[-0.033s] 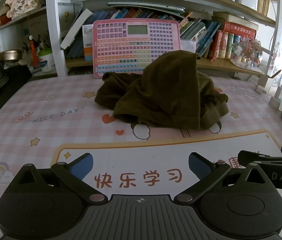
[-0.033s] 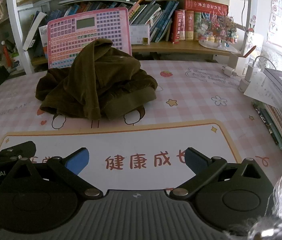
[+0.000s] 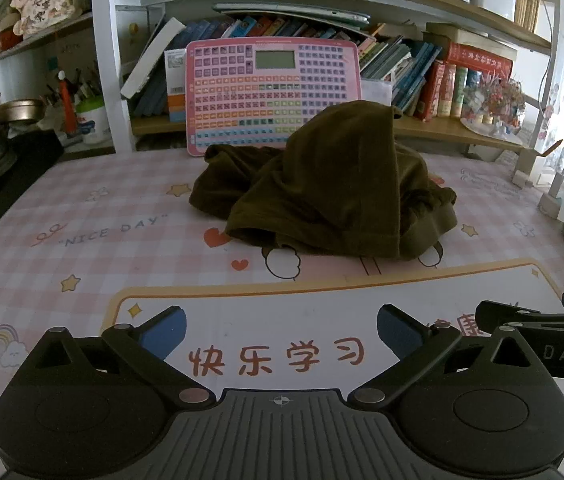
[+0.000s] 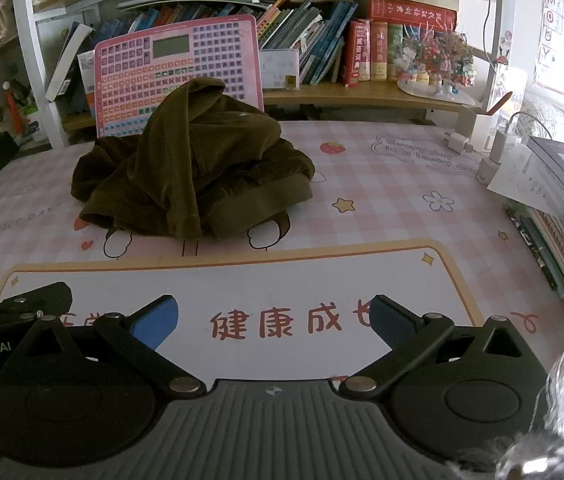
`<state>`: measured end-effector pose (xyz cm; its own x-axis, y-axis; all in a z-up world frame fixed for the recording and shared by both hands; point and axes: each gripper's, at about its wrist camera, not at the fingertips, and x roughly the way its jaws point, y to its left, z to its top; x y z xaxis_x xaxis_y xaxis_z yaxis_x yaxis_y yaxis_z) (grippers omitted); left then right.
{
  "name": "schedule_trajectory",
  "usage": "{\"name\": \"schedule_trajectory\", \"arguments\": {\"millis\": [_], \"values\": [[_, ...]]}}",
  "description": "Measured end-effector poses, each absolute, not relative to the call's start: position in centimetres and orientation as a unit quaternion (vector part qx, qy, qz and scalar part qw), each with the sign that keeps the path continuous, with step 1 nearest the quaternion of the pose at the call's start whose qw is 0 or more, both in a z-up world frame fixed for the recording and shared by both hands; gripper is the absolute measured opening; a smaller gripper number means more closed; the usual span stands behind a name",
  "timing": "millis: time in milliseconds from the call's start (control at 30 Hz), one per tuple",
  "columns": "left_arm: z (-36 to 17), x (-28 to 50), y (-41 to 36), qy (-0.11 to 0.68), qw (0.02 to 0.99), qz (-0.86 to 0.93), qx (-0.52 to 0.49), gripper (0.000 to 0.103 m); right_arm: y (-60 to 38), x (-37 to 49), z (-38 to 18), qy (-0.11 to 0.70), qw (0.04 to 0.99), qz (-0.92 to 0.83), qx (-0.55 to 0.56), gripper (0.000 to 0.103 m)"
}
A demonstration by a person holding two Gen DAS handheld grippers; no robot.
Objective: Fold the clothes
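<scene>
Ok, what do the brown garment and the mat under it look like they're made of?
The brown garment looks like soft velvety or corduroy-type fabric: matte, with a faint sheen along the folds and a plainer ribbed-looking band at the hem; the exact weave is unclear. The mat looks like smooth printed vinyl or plastic: flat, with printed pictures and a slight gloss.

**Materials and finish: findings**

Garment (image 3: 322, 184): dark olive cloth with a soft, velvety nap, matt, and a ribbed hem band. Surface (image 3: 81, 248): covered by a smooth printed mat with a faint sheen, pink check pattern. Left gripper (image 3: 279, 326) and right gripper (image 4: 273, 318): matt black plastic bodies with ribbed grey centre panels and bare metal pivot pins; fingers (image 3: 165, 330) faced with smooth blue pads. Toy keyboard panel (image 3: 271, 92): glossy pink plastic. Shelf board (image 4: 362, 92): pale wood finish.
</scene>
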<state>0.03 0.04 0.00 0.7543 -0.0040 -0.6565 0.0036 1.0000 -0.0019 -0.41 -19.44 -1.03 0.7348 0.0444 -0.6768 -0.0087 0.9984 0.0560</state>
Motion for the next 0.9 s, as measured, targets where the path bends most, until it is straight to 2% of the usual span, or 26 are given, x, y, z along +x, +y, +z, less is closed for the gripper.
{"name": "schedule_trajectory", "arguments": {"millis": [900], "values": [[-0.16, 0.32, 0.26, 0.361, 0.933, -0.004, -0.007, 0.103, -19.3, -0.41, -1.1, 0.367, 0.93, 0.013, 0.022, 0.103]]}}
